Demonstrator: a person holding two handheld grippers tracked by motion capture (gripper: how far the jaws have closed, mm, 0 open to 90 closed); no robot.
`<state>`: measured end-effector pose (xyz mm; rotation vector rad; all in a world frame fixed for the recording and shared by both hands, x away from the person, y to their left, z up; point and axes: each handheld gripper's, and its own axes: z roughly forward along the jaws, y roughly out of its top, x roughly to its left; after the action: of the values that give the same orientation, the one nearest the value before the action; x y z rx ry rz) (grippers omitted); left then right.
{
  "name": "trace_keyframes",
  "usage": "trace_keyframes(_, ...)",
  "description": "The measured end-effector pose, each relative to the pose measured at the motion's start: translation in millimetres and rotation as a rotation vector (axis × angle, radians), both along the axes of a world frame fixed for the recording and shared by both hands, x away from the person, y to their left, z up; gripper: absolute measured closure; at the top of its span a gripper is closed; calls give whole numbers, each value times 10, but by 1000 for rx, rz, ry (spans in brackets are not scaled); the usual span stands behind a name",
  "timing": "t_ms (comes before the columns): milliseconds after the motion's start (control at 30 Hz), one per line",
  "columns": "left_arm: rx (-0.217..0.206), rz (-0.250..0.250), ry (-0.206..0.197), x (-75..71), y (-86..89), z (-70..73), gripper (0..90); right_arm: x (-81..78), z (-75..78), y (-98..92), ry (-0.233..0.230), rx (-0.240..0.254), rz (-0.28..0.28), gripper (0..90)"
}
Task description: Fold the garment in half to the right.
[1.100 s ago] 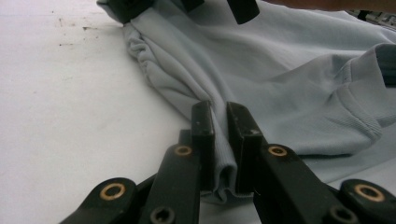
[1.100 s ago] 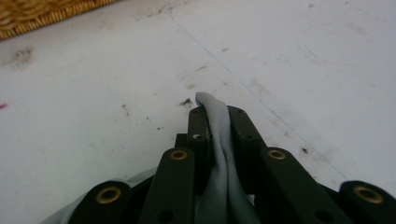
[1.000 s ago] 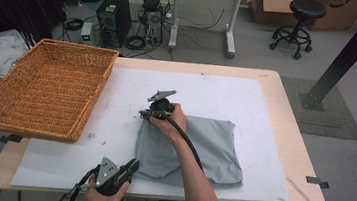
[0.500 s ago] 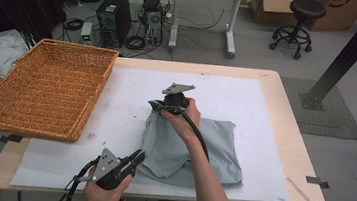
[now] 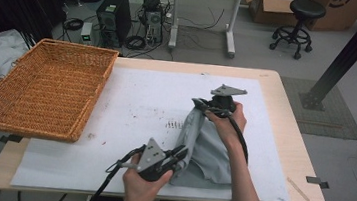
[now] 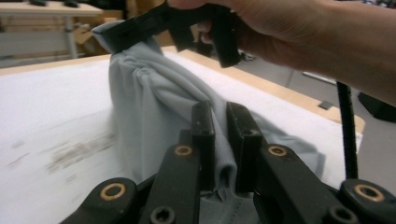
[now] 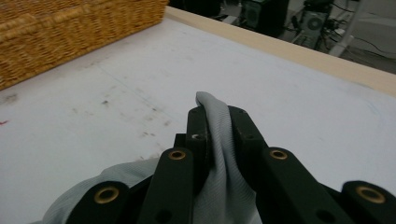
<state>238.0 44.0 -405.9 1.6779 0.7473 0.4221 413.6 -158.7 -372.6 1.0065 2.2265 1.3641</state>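
While pinched (both ends), grey cloth (image 5: 207, 144) spans hand-held grippers

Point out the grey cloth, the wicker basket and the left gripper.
grey cloth (image 5: 211, 151): high view, on its hanging middle.
wicker basket (image 5: 93, 101): high view, on its right wall.
left gripper (image 6: 218, 140): left gripper view, between its jaw tips, shut on the cloth.

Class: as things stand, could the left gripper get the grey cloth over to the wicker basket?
Probably yes: the left gripper pinches the grey cloth, and bare table lies before the wicker basket, though the right gripper also grips it.
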Motion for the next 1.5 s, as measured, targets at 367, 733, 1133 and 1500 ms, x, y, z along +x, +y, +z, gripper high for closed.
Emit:
trace_keyframes(367,18,-136,73,194,-734,-189,822,-43,-279,-679,48,36,-141,791)
trace_keyframes(733,68,-207,105,200,-1041,-399,811,-134,-452,-1002,84,58,-219,749)
trace_keyframes(1133,62,-345,127,126,-1288,-638,499,-272,-485,-1271,81,43,-347,578)
trace_keyframes(1500,76,-401,122,119,-1313,-640,380,-453,-448,-1162,21,93,-342,401)
